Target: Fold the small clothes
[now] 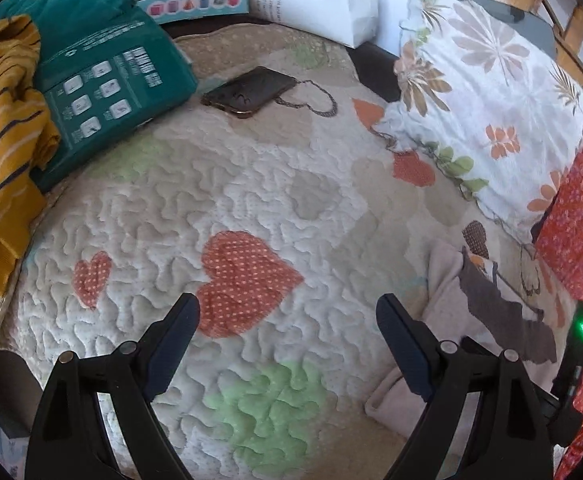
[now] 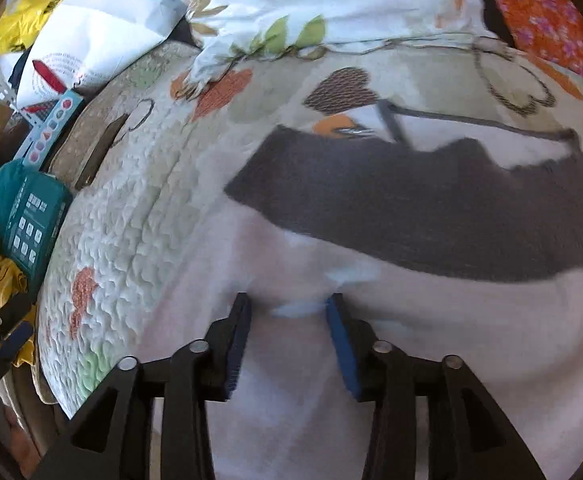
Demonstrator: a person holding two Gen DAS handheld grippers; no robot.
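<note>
Our left gripper (image 1: 287, 312) hangs over the quilt (image 1: 219, 184) with its fingers spread wide and nothing between them; below the gap lie a dotted red heart patch and, nearer us, a green one. The garment we are folding — a pale pink garment (image 1: 447, 292) with a dark brown band — lies at the right of this view, just beyond the right finger, its near corner resting on the quilt. The stretch of quilt ahead of the left gripper is bare as far as the phone (image 1: 249, 90) with its chain, which lies flat near the far edge. To the left the room closes in: a teal box (image 1: 107, 92) sits at the quilt's border with a mustard striped cloth (image 1: 3, 140) draped against it. To the right a flowered pillow (image 1: 491, 92) lies along the quilt's edge.

In the right wrist view, our right gripper (image 2: 287, 304) is low over the pale pink garment (image 2: 411, 340), which fills the frame below and to the right; the brown band crosses above the fingertips. The fingers stand part-way apart, with pink fabric and a pale blue fold showing between the tips — the picture is blurred, so we cannot tell whether they pinch the cloth or only rest on it. The garment's left edge runs diagonally against the quilt (image 2: 131, 220).
</note>
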